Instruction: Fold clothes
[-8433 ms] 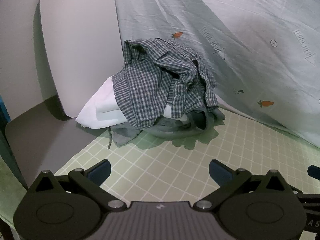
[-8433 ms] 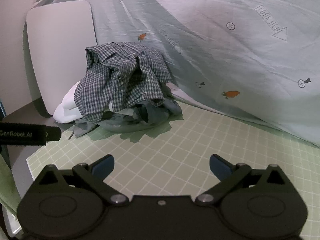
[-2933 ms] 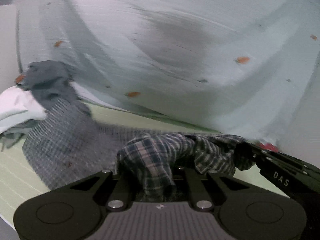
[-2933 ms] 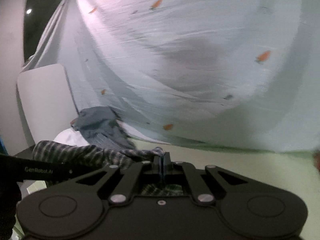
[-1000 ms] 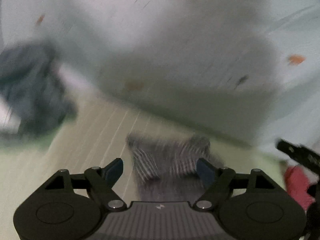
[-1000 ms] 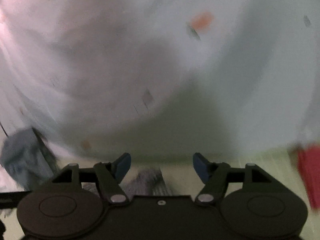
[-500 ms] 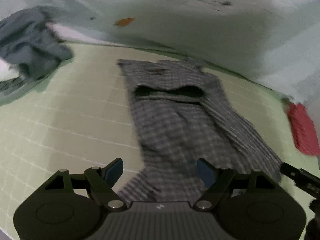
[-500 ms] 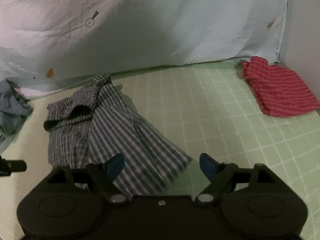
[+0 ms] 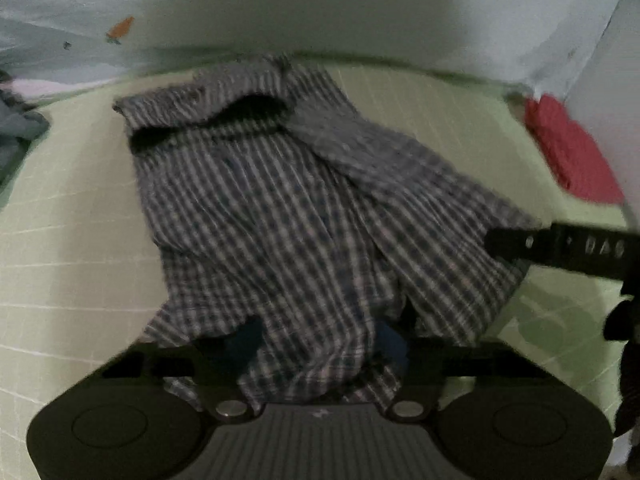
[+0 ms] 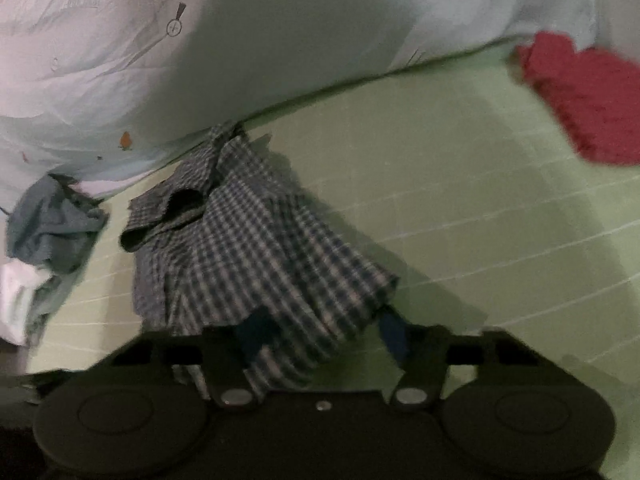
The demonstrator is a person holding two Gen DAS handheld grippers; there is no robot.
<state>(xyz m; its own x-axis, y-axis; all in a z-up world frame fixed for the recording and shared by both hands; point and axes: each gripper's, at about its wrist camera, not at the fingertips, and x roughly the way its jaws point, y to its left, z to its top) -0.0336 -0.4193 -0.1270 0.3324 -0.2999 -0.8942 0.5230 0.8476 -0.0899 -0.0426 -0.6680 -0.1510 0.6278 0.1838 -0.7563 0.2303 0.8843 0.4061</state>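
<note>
A dark blue and white checked shirt (image 9: pixel 288 208) lies spread on the green grid mat (image 9: pixel 68 216), collar at the far end. It also shows in the right wrist view (image 10: pixel 240 256). My left gripper (image 9: pixel 320 340) is open, its blue-padded fingers astride the shirt's near hem, with cloth bunched between them. My right gripper (image 10: pixel 324 332) is open over the shirt's near right corner, with hem cloth between its fingers. The right gripper's black body (image 9: pixel 560 248) reaches in at the right of the left wrist view.
A folded red striped garment (image 10: pixel 588 100) lies at the far right of the mat and shows in the left wrist view (image 9: pixel 568 152). A heap of grey-blue and white clothes (image 10: pixel 44 240) sits at the far left. A pale printed sheet (image 10: pixel 280 40) hangs behind.
Both grippers have moved down and forward onto the shirt's near hem, and cloth now lies between their open fingers. The shirt stays spread on the mat.
</note>
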